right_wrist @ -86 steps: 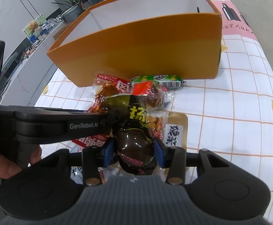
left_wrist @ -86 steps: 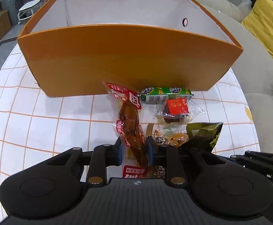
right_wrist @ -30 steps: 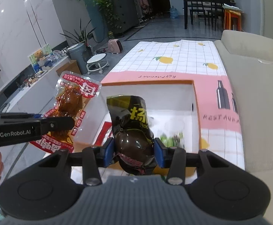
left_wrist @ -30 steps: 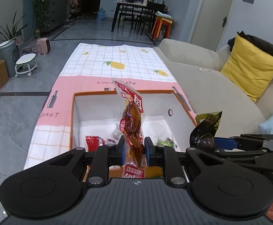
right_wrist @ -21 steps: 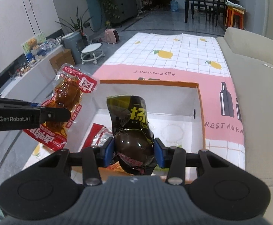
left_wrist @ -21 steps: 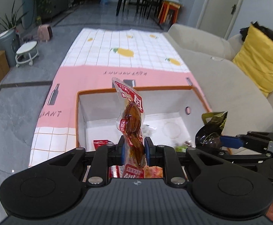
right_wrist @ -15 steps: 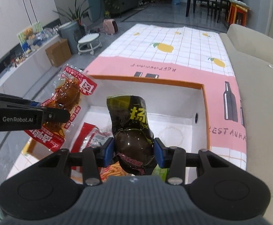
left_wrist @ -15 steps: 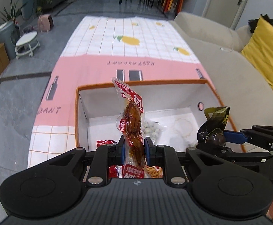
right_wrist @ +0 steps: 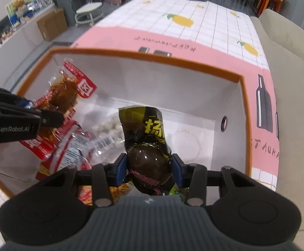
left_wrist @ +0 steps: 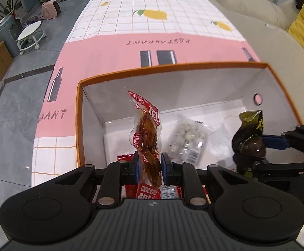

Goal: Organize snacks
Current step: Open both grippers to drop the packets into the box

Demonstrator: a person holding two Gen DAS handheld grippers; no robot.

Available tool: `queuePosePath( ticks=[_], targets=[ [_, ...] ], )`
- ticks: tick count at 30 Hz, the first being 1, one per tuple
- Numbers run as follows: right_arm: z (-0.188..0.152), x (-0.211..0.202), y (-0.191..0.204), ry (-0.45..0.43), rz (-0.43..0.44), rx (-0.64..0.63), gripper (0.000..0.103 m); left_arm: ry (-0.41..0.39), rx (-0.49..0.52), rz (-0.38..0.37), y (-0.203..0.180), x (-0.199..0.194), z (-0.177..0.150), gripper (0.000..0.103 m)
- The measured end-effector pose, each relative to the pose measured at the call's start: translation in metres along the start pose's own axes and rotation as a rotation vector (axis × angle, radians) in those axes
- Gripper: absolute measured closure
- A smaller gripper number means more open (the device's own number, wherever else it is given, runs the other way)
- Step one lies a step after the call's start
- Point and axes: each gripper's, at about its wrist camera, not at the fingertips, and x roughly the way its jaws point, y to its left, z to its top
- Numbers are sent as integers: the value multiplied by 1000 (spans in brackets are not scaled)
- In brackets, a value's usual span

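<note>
Both tools lowered over orange box [left_wrist: 281, 77] — left tool [left_wrist: 148, 167] clamping red pouch [left_wrist: 145, 129], right tool [right_wrist: 150, 167] gripping dark packet [right_wrist: 147, 146]

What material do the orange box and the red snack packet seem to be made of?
Orange box: probably cardboard, matte, with thin stiff walls, white inside and folded corners. Red snack packet: likely clear glossy plastic film; the brown food shows through, and it bends and catches glints.

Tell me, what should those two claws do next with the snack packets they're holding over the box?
Probably open and drop them. The left claw grips the red meat-snack packet, the right claw the dark egg packet, both above the orange box where other snacks lie.
</note>
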Motion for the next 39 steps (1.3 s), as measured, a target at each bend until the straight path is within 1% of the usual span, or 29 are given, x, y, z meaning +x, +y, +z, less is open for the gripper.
queuePosePath(
  ticks=[5,8,14,20,22,23,24,25,26,27,28,29,34,35,37,39],
  targets=[
    [0,9,6,36,-7,-6,59,38,19,37,-2,15,2,82],
    [2,14,10,42,-24,-27,59,51,34,68,-4,21,2,82],
    [5,20,16,52,-32,-46,57,51,74,103,-11,27,1,82],
    [3,20,19,41,-50,-67,55,35,84,121,-13,27,-3,82],
    [2,19,18,42,-48,-58,52,26,87,122,-14,25,-4,81],
    [2,19,17,39,-46,-52,52,21,87,121,-14,24,-5,76],
    [3,17,16,30,-46,-49,52,15,89,118,-15,21,-5,66],
    [3,14,16,21,-45,-47,50,6,93,105,-15,18,-5,63],
    [4,13,15,17,-45,-47,44,-4,95,92,-17,15,-5,55],
    [4,10,15,12,-46,-46,41,-15,96,90,-18,11,-6,43],
    [5,7,15,5,-47,-45,38,-32,95,98,-19,7,-7,38],
    [5,4,15,-5,-49,-43,38,-52,93,105,-20,2,-9,33],
    [1,-17,16,-53,-62,-38,37,-134,57,93,-19,-30,-18,33],
    [-1,-23,17,-69,-67,-39,35,-151,52,87,-19,-38,-19,33],
    [-5,-36,17,-100,-66,-35,30,-186,58,78,-20,-52,-21,33],
    [-10,-48,17,-130,-60,-24,30,-235,83,81,-23,-68,-24,33]
  ],
)
